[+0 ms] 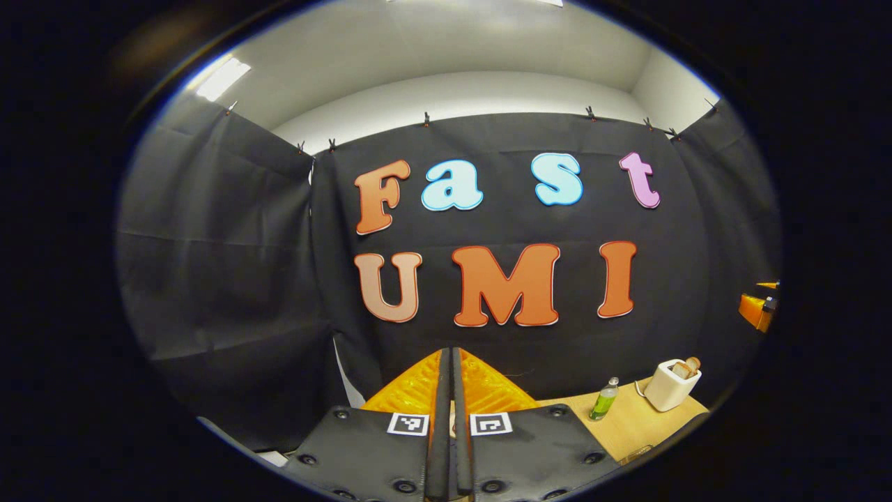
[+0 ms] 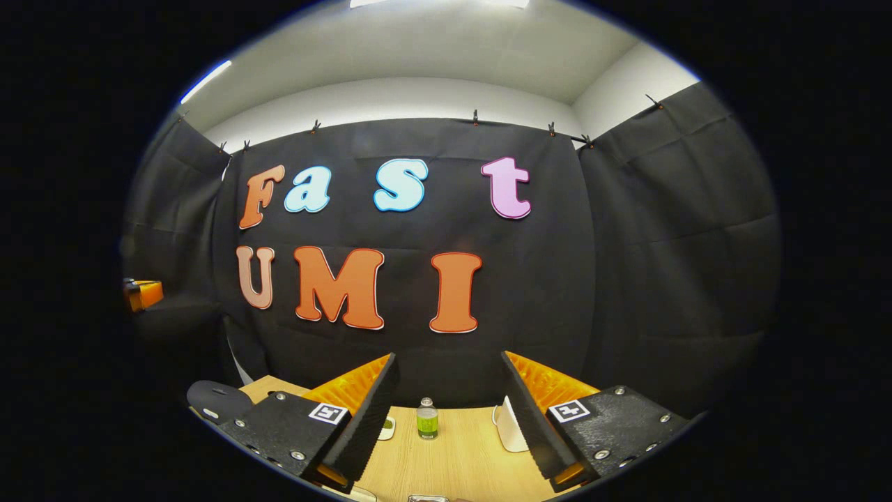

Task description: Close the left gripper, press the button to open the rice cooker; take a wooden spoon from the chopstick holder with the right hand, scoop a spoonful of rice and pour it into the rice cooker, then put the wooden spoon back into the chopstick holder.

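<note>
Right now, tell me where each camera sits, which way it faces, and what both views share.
Left gripper view: rides the left gripper, fingers together, facing the booth wall; table with toaster lower right.
Right gripper view: rides the right gripper, fingers apart, facing the same wall over the table.
Shared: the green bottle, table and wall.
</note>
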Demonstrator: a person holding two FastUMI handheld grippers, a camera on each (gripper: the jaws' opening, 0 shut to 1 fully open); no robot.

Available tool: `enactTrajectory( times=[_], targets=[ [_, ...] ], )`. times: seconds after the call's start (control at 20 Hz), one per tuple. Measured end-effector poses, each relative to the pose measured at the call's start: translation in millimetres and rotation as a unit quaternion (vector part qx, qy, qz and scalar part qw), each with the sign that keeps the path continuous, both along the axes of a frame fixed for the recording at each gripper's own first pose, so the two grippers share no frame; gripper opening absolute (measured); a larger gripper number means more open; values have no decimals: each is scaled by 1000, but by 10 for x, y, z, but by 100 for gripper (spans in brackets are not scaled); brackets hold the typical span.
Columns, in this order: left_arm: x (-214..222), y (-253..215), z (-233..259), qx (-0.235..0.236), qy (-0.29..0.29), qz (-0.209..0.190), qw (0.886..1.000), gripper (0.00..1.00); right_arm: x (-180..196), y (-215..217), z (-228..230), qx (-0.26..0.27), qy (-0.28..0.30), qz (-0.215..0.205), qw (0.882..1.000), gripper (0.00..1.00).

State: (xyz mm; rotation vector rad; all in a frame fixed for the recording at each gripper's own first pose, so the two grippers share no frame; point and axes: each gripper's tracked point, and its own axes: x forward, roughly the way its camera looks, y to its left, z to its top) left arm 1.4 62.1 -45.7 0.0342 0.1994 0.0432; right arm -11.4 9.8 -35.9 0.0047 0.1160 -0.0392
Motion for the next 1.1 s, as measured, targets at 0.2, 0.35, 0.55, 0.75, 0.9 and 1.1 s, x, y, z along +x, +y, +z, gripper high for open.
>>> enactTrajectory(
  times=[0.2,0.35,0.55,0.75,0.9,1.1],
  targets=[
    [84,139,-604,-36,118,5,992,5,-22,29,-48,-4,9,-2,1000,90],
    [13,333,-1101,-64,224,30,972,5,-61,11,-124,-2,19,-8,1000,90],
    [-166,574,-1617,-90,329,56,938,5,-141,-89,-256,-3,39,-26,999,90],
    [-370,706,-2048,-130,422,66,895,5,-217,-151,-430,10,64,-41,997,90],
    [-501,670,-2347,-156,476,64,863,5,-258,-178,-554,18,81,-49,995,90],
    [-672,535,-2715,-178,533,49,826,1,-280,-205,-665,16,94,-60,994,89]
  ],
)
